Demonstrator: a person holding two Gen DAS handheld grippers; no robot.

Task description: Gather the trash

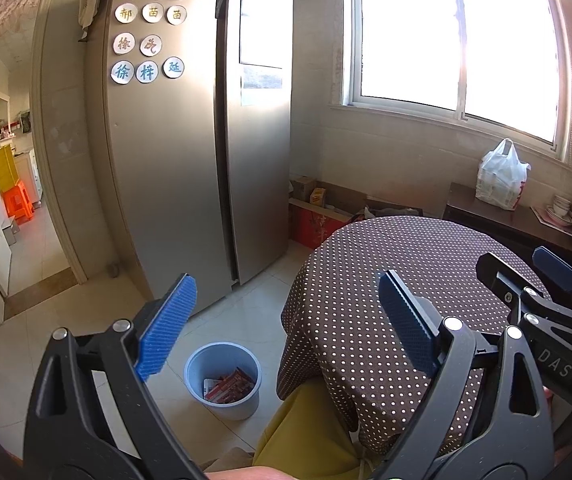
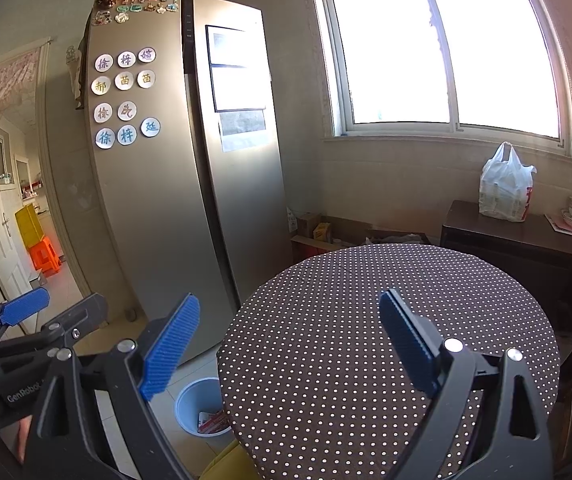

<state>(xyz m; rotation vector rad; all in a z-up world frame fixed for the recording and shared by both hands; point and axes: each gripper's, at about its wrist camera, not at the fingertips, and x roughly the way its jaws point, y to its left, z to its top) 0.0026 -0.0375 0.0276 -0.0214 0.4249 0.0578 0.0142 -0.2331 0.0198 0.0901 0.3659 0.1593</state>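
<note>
bare tabletop (image 2: 366, 320); bin (image 1: 221, 380) mouth seemingly unobstructed

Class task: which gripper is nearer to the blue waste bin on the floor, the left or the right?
Left. The left gripper hangs open almost directly above the blue bin beside the table. The right gripper, also open, sits over the dotted tablecloth, farther off.

Left gripper (image 1: 286, 328), right gripper (image 2: 290, 344): jaws wide apart, empty.

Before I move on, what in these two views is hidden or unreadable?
- Bin contents: left wrist view shows red-and-white packaging, print too small; right wrist view, the table edge covers half.
- Floor under the table: hidden by the dotted cloth in both views.
- White bag contents: unreadable.
</note>
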